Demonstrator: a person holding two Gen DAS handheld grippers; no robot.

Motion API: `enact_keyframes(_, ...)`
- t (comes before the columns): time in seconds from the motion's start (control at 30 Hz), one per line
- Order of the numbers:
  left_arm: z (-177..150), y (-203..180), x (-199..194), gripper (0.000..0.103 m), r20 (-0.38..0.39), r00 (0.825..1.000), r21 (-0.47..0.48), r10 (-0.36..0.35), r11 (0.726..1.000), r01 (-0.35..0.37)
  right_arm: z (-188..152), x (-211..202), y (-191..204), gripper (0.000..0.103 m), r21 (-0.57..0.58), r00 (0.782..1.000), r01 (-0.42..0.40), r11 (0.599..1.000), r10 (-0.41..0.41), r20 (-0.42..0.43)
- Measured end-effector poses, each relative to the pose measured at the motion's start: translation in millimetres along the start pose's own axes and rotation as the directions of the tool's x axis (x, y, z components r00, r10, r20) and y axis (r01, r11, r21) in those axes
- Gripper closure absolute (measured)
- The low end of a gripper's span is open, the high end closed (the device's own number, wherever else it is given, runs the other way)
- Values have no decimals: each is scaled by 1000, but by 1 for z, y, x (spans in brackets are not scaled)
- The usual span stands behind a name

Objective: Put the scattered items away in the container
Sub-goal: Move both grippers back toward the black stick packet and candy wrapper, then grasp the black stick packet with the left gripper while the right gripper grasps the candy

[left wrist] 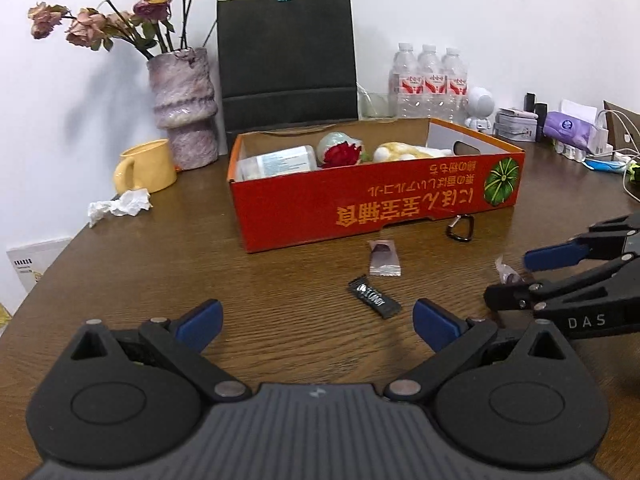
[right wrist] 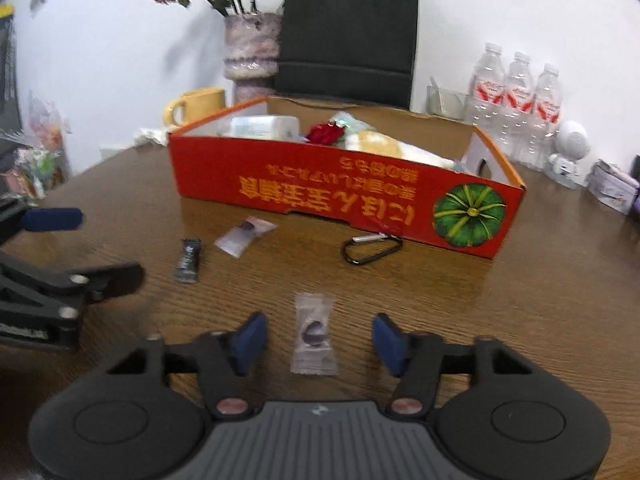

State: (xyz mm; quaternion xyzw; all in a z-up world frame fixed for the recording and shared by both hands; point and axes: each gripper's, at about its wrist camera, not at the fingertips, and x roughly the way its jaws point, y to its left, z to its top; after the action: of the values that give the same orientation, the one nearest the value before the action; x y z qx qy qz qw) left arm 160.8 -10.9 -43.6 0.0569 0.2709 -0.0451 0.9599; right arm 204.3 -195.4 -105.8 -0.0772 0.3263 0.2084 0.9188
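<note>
Two hand-held grippers hover low over a brown wooden table (left wrist: 140,272) strewn with small items, in front of a red cardboard box (left wrist: 376,196) printed with orange lettering and a green pumpkin. The left gripper (left wrist: 318,322) stands wide open with nothing between its blue pads; a black candy packet (left wrist: 374,298) lies on the wood just ahead of it. The right gripper (right wrist: 318,340) straddles a clear-wrapped sweet (right wrist: 314,338) lying flat on the table, its jaws partly open and the pads standing clear of the wrapper on both sides.

A second clear-wrapped sweet (right wrist: 245,235) rests nearer the box beside the black packet, and a black carabiner (right wrist: 370,249) lies just in front of the box's front wall. Inside the box sit a white bottle on its side (left wrist: 280,162), a red rose (left wrist: 340,153) and a pale yellow soft toy (left wrist: 404,151).

Behind the box stand a purple vase (left wrist: 183,108) of dried pink roses, a yellow mug (left wrist: 146,166), a black paper bag (left wrist: 286,56) against the white wall and a pack of water bottles (left wrist: 428,80). A crumpled tissue (left wrist: 120,205) lies near the mug, and a small white robot figure (left wrist: 480,109) stands to the right of the bottles.
</note>
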Motion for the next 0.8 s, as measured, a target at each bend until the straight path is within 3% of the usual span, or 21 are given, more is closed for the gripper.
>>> enact_keyframes(0.13,5,-6,9,0,-22,999,22,-32,999,33,0,-1,-1,87,0,1000,-30,1000,30,6)
enact_keyframes(0.27,11,-14,23,8,-53,997,40,-47,998,49,-1,-2,-9,88,28,1000,-14,1000,14,16)
enact_keyframes(0.33,14,-18,33,22,-83,996,27,-32,999,35,-2,-2,-13,88,41,1000,-5,999,4,19)
enact_keyframes(0.57,23,-20,45,46,-142,989,-109,-29,994,14,-3,0,-20,88,58,1000,10,998,-12,27)
enact_keyframes(0.67,25,-25,48,55,-148,989,-130,5,991,-24,-3,0,-18,88,41,1000,3,999,-4,29)
enact_keyframes(0.73,26,-25,49,76,-146,989,-138,22,989,-43,-3,-1,-16,88,32,1000,-2,999,1,30)
enact_keyframes(0.8,26,-23,48,89,-146,989,-147,19,988,-41,-3,-2,-15,88,28,1000,-5,1000,4,31)
